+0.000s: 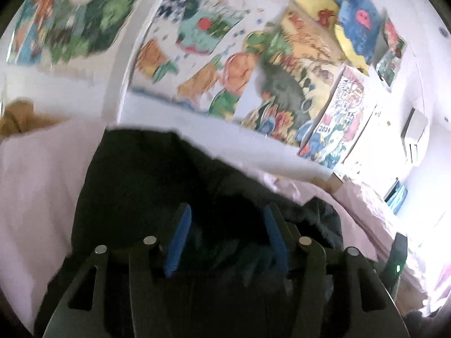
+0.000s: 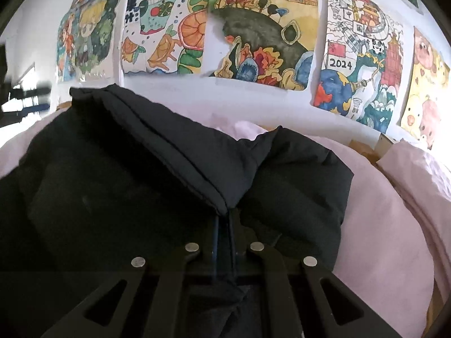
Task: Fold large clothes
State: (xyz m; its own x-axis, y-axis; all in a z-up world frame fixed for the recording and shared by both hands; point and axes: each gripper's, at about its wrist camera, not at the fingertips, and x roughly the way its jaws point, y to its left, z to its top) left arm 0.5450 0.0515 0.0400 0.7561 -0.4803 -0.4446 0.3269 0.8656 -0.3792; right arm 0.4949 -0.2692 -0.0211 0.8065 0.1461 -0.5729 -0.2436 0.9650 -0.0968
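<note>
- Right gripper (image 2: pixel 224 222): jaws drawn together, clamped on a seamed edge of the black padded coat (image 2: pixel 169 152). The pinch at a hem suggests this edge is the one being carried over for a fold.
- Left gripper (image 1: pixel 227 225): blue pads (image 1: pixel 180 239) stand apart over dark cloth; no pad visibly presses on it, so I judge nothing is held. The view is blurred.
- Coat lies spread on the pink bedding (image 2: pixel 375 225), a broad soft surface suited to folding a bulky garment. One flap rises in a ridge from the clamp.
- Beyond, children's paintings (image 2: pixel 270 42) are fixed to the white wall (image 2: pixel 174 87); irrelevant to the work.
</note>
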